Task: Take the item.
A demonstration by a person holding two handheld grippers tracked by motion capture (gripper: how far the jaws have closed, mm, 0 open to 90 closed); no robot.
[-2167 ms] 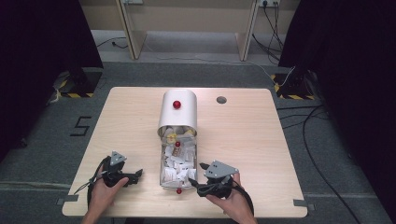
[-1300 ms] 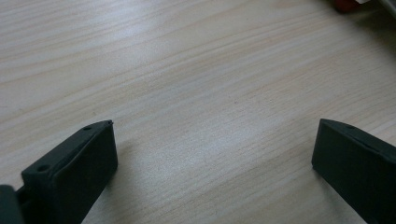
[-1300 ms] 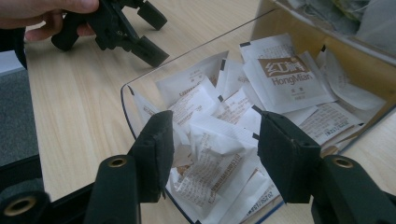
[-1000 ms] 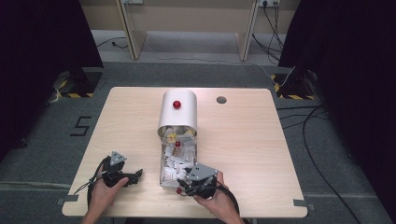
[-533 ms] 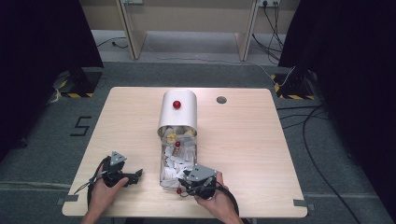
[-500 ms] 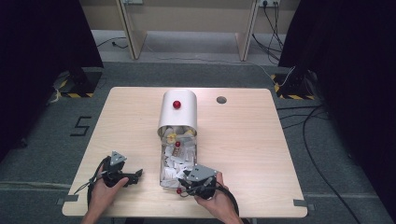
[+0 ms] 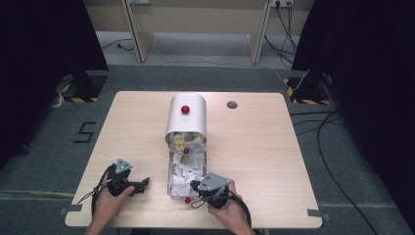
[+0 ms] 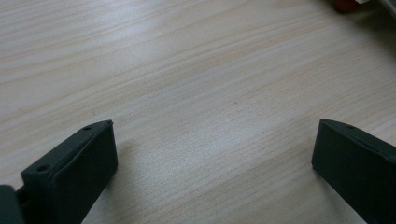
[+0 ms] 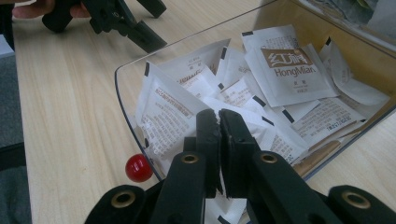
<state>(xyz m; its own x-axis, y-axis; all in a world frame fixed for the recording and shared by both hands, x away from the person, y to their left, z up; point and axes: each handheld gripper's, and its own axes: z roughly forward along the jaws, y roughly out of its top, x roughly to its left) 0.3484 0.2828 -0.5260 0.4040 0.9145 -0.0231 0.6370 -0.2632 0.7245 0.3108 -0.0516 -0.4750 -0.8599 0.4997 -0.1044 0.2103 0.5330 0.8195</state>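
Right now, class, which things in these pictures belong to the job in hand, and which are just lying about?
In the job:
- right gripper, jaws together over the sachets
- white sachets
- clear tray holding them

Lying about:
- left gripper, open on bare table
- white domed lid
- round table hole

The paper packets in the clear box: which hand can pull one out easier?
Probably the right. Its tool is right over the packets in the clear box, jaws together, maybe already pinching one. The left tool rests open on bare table, off to the side.
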